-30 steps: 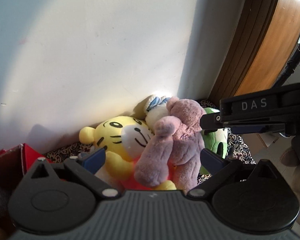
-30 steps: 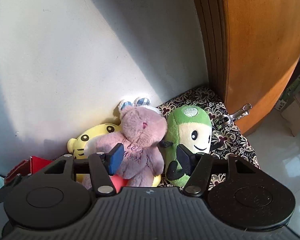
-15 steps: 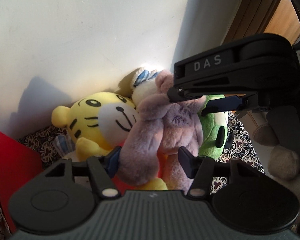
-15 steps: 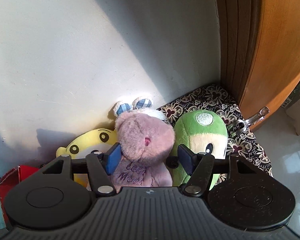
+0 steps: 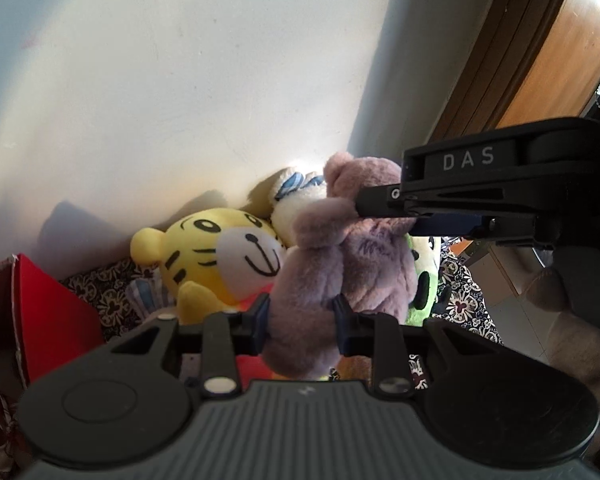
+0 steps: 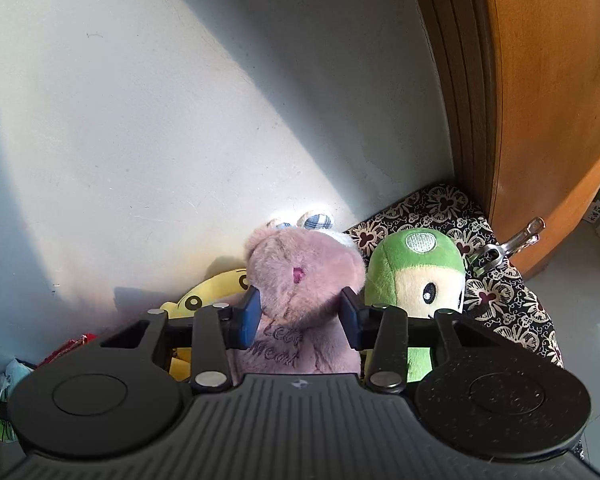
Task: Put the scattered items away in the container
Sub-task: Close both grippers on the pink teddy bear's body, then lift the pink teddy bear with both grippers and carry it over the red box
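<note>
While both grippers' just-closed jaws pinch one mauve plush bear point(image 5: 364, 256) — left gripper point(image 5: 302, 320) its arm, right gripper point(image 6: 300, 316) its head — three other plush toys crowd the far white wall point(image 6: 180, 120).

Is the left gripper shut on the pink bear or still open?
Shut on it. The left gripper has just closed, and its blue pads pinch the pink bear's arm from both sides, denting the fur.

Black ribbed tool point(image 5: 302, 320), blue pads, "DAS" lettering

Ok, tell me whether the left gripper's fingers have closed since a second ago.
Yes. The left gripper has just been closing, now pinching the pink bear limb.
</note>
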The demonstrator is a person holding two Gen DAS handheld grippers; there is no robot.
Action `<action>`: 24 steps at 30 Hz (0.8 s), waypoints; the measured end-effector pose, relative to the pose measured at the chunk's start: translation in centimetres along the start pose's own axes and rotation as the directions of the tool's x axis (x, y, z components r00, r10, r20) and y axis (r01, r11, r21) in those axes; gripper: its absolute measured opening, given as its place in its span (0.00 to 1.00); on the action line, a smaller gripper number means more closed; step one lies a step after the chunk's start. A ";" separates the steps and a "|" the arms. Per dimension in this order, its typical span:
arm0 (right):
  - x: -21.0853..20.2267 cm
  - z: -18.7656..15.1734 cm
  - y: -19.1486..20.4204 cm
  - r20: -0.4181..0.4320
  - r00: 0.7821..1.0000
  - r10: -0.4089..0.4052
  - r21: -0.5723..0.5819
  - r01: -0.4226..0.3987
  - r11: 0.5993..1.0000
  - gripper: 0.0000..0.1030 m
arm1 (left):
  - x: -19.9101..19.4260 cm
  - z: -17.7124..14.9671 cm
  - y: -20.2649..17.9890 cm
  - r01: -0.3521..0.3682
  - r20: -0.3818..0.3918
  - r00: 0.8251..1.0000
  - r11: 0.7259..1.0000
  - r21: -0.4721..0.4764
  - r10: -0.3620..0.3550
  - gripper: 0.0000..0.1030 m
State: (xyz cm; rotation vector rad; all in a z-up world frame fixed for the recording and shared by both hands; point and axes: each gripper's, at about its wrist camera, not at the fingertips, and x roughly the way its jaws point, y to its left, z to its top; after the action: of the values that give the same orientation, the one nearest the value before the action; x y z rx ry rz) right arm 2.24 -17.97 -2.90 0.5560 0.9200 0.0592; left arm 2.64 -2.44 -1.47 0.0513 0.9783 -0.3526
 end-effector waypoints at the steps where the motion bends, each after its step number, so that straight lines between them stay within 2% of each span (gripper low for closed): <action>1: -0.6 -0.1 0.4 0.016 1.000 0.011 -0.017 -0.010 1.000 0.43 | -0.7 0.0 -0.1 -0.003 0.015 1.000 1.000 0.003 0.003 0.26; 5: -2.8 -0.6 2.4 0.078 0.995 0.066 -0.085 -0.059 0.995 0.43 | -3.7 -0.6 0.2 -0.028 0.078 0.997 1.000 -0.008 0.029 0.25; 9: -3.4 -1.2 5.0 0.089 0.985 0.149 -0.137 -0.136 0.981 0.43 | -6.7 -1.5 2.5 -0.066 0.125 0.989 0.994 -0.083 0.076 0.25; 16: -2.4 -3.3 12.6 0.032 0.963 0.268 -0.248 -0.253 0.935 0.43 | -11.6 -4.3 8.6 -0.137 0.171 0.969 0.965 -0.225 0.178 0.25; 24: 1.2 -7.4 22.6 -0.052 0.945 0.323 -0.363 -0.319 0.876 0.43 | -14.7 -7.8 18.6 -0.209 0.159 0.947 0.911 -0.356 0.279 0.25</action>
State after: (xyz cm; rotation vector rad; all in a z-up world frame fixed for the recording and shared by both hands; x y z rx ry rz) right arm 1.50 4.97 3.54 0.3522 0.7730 0.5209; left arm -5.25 20.61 4.04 -0.1691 0.8022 0.0455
